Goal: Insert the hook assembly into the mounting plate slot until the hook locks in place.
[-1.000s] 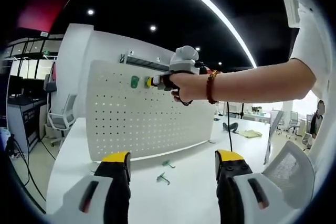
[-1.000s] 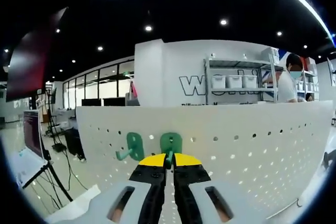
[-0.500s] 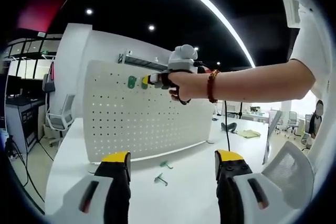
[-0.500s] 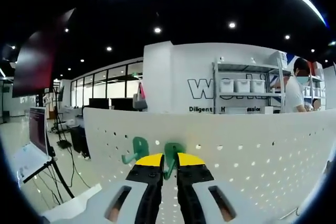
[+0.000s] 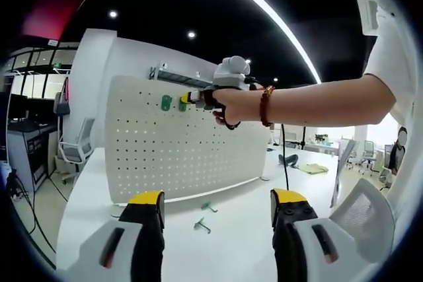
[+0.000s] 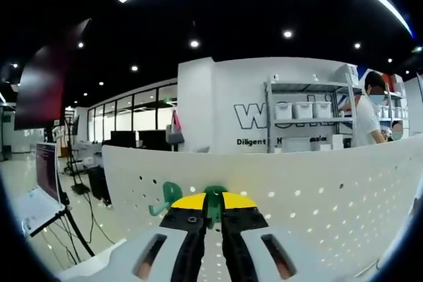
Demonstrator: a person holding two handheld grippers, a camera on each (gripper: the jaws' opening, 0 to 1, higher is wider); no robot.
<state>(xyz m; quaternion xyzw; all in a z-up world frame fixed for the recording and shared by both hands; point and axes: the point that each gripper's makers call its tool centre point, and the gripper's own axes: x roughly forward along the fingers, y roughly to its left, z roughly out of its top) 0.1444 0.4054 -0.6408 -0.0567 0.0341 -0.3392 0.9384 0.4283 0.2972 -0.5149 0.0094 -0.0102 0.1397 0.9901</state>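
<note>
bench (image 5: 99,196): a long white top carried the upright board and the loose parts; the rest of the room lay behind it.
pegboard (image 5: 198,150): white, perforated, it stood upright across the bench and served as the mounting plate; its top edge ran just above the green pieces.
right gripper (image 5: 185,98): held up at the board's upper left part in the left gripper view; in the right gripper view (image 6: 206,203) its yellow-tipped jaws stood narrow, closed around the green hook.
left gripper (image 5: 217,206): low over the bench's near edge, jaws spread wide and holding nothing.
green hook (image 6: 213,197): pinched between the right jaws, its back plate against the board near the top edge; whether it had seated in a slot could not be told.
mounted hook (image 6: 166,196): a second green one was already on the board, just beside the held one, toward the board's left edge.
spare hooks (image 5: 205,225): two small green pieces lay flat on the bench in front of the board's foot, well apart from both grippers.
risk, by judgement: if the tabs had missed the holes, letting go would drop the hook to the bench; pushing at a tilt could jam it, tip the unbraced board, or knock the neighbouring hook loose.
</note>
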